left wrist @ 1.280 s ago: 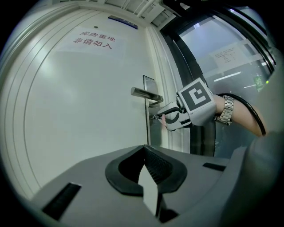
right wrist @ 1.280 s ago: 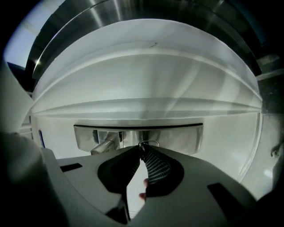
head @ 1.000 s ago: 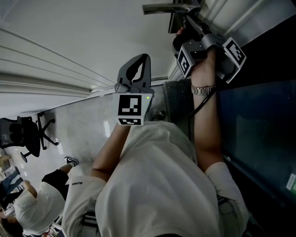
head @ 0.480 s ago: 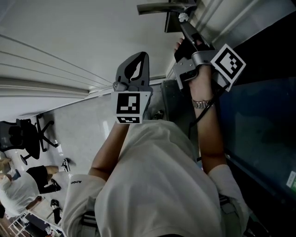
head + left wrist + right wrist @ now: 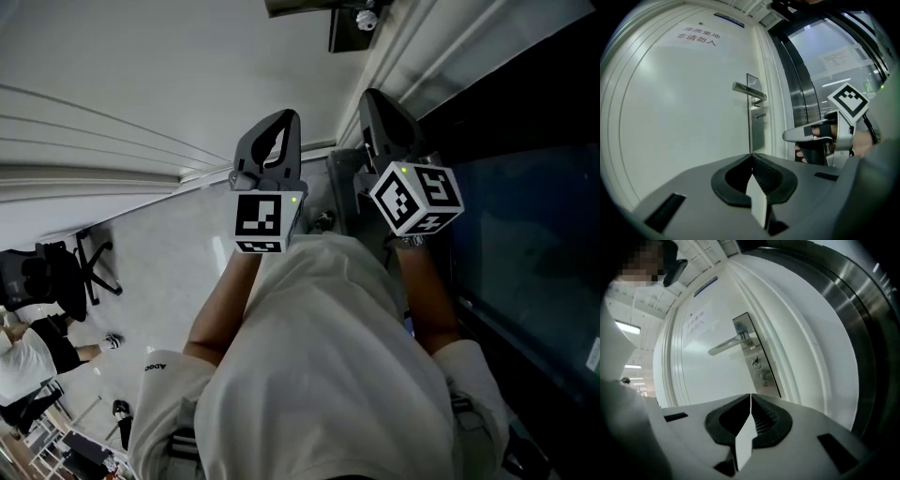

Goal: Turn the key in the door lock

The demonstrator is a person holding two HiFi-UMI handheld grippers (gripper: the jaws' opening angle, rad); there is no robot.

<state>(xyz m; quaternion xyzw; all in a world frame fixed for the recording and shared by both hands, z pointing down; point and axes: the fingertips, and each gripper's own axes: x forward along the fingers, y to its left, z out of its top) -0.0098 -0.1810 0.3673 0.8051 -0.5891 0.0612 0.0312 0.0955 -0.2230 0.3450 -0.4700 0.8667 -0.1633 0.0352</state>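
Observation:
The white door carries a steel lock plate (image 5: 754, 357) with a lever handle (image 5: 729, 345) above and a key (image 5: 757, 363) in the cylinder below. The left gripper view shows the same plate (image 5: 755, 133), handle (image 5: 749, 92) and key (image 5: 760, 115). My right gripper (image 5: 750, 395) is level and a short way back from the lock. Its jaws are closing with nothing between them, and the pads meet. My left gripper (image 5: 751, 154) is shut and empty, further left and away from the door. The head view has both, left gripper (image 5: 281, 117) and right gripper (image 5: 373, 98), below the plate (image 5: 347, 33).
A steel door frame (image 5: 862, 310) and dark glass panel (image 5: 525, 244) stand right of the door. A sign with red characters (image 5: 696, 36) is on the door. Behind me are an office chair (image 5: 56, 272) and a person (image 5: 28, 361).
My right gripper has come off the key, rolled about its axis and drawn back and down from the lock. My left gripper has stayed put. The people behind have shifted.

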